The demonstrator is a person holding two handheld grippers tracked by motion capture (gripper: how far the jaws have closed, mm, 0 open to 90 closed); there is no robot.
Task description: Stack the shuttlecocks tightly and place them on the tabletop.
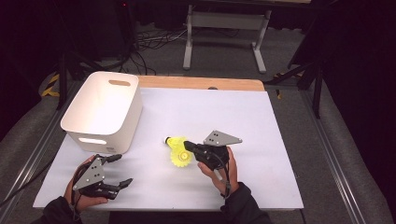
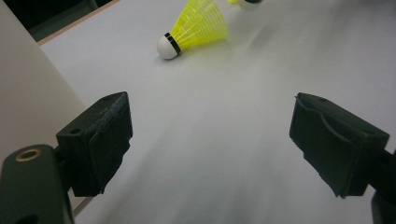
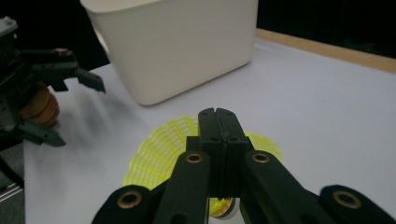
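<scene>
Yellow shuttlecocks (image 1: 179,150) lie mid-tabletop (image 1: 261,140), directly under the clenched, empty right tool (image 1: 189,146); the released left tool (image 1: 120,170) waits well apart at eight o'clock.

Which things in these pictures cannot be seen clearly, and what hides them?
- Inside of the white bin: high view, its own walls hide the bottom.
- Second shuttlecock: left gripper view, cut off by the top edge.
- Shuttlecock under the right gripper: right gripper view, the shut fingers cover its middle, so whether they pinch it is unclear.
- Cork of that shuttlecock: the gripper hides it.
</scene>
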